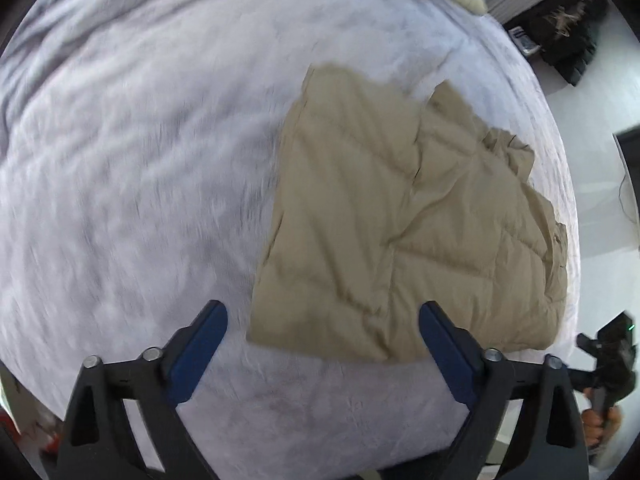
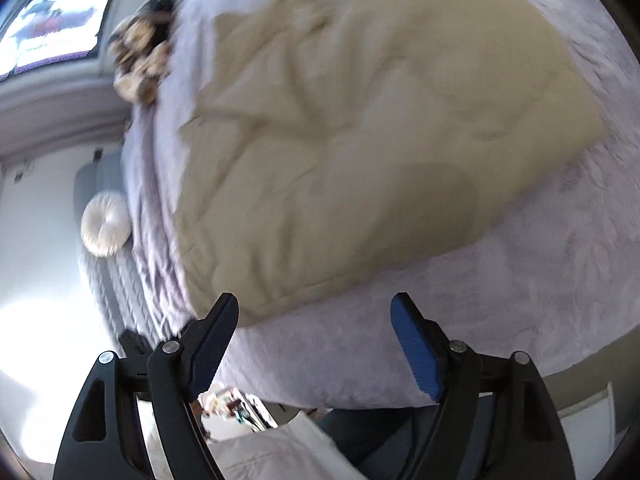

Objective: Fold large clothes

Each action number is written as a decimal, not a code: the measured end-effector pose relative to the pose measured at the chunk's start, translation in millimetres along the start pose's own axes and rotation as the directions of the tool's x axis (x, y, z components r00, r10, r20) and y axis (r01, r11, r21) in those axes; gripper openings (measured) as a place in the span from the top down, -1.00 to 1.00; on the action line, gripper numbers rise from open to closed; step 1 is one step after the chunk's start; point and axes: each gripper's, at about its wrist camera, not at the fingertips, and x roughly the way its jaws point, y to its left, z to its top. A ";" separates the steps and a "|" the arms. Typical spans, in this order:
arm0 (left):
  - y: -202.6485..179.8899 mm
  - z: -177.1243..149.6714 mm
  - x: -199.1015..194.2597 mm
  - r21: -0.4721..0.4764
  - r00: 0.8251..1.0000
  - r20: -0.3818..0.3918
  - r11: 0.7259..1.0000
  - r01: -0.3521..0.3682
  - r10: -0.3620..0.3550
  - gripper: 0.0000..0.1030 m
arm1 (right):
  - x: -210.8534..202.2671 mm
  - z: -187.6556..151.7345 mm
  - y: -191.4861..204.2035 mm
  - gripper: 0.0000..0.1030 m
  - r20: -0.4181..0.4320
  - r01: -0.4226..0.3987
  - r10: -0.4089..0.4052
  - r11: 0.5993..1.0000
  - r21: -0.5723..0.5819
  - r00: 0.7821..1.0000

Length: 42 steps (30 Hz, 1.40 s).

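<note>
A tan quilted garment [image 1: 400, 220] lies folded into a rough rectangle on a pale lilac bed cover [image 1: 140, 160]. My left gripper [image 1: 322, 322] hangs above the garment's near left corner, jaws wide apart, with nothing between the blue pads. The other hand-held gripper [image 1: 612, 360], gripped by a hand, shows at the right edge of that view. In the right wrist view the same garment [image 2: 380, 120] fills the upper middle, blurred. My right gripper [image 2: 314, 312] stands open above its near edge and holds nothing.
The bed cover [image 2: 500, 300] falls away at the left, where a white round cushion [image 2: 106, 224] lies by a grey knitted throw. Plush items [image 2: 140, 60] sit at the bed's far corner, below a window. Dark clothing [image 1: 568, 32] lies beyond the bed.
</note>
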 end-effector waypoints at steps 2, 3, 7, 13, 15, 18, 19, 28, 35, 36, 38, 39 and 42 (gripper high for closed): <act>0.1 7.2 -3.9 0.031 1.000 0.019 0.999 -0.008 0.007 -0.89 | 5.2 0.9 24.3 -0.57 -0.006 0.010 -0.010 0.999 -0.054 1.000; -2.1 10.7 -5.3 0.040 1.000 0.030 0.999 -0.007 0.006 -0.89 | 8.4 2.6 35.5 -0.57 -0.008 0.013 -0.014 0.996 -0.084 1.000; -3.1 24.2 -1.0 0.037 0.999 0.048 0.999 0.000 -0.001 -0.89 | 14.2 -19.1 58.3 -0.58 -0.016 0.044 -0.047 0.987 -0.152 0.999; 5.2 45.9 21.4 0.000 0.999 0.027 0.999 0.034 -0.034 -0.89 | 34.0 -15.6 90.5 -0.79 0.017 0.151 -0.151 0.958 -0.243 0.988; 6.7 51.4 26.6 -0.005 0.999 0.021 0.999 0.041 -0.041 -0.88 | 29.2 -23.6 97.5 -0.80 0.048 0.194 -0.188 0.943 -0.270 0.981; 10.3 59.2 34.1 -0.007 0.998 0.012 0.998 0.054 -0.054 -0.88 | 31.8 -25.6 107.1 -0.80 0.100 0.271 -0.252 0.907 -0.323 0.962; 12.2 62.1 37.3 -0.005 0.998 0.007 0.998 0.056 -0.056 -0.88 | 34.3 -26.4 111.0 -0.80 0.116 0.297 -0.274 0.891 -0.342 0.955; 25.7 78.3 56.1 -0.012 0.988 -0.031 0.988 0.152 -0.152 -0.88 | 59.0 -34.0 144.1 -0.80 0.200 0.431 -0.383 0.756 -0.493 0.902; 45.3 93.3 78.8 -0.038 0.956 -0.083 0.960 0.278 -0.280 -0.88 | 68.3 -19.5 153.3 -0.80 0.214 0.428 -0.371 0.760 -0.489 0.904; 45.8 94.2 82.0 -0.034 0.950 -0.091 0.954 0.297 -0.299 -0.88 | 69.2 -16.7 153.4 -0.80 0.217 0.428 -0.369 0.762 -0.486 0.904; 46.1 98.3 93.8 -0.014 0.933 -0.124 0.941 0.339 -0.338 -0.88 | 72.0 -10.3 152.1 -0.80 0.222 0.430 -0.368 0.766 -0.478 0.903; 45.9 99.4 98.1 -0.006 0.929 -0.134 0.938 0.347 -0.344 -0.88 | 74.4 -6.9 151.3 -0.75 0.223 0.430 -0.367 0.769 -0.473 0.903; 45.2 102.8 114.2 0.010 0.924 -0.166 0.936 0.351 -0.345 -0.88 | 83.2 0.1 149.1 -0.17 0.221 0.433 -0.372 0.773 -0.464 0.901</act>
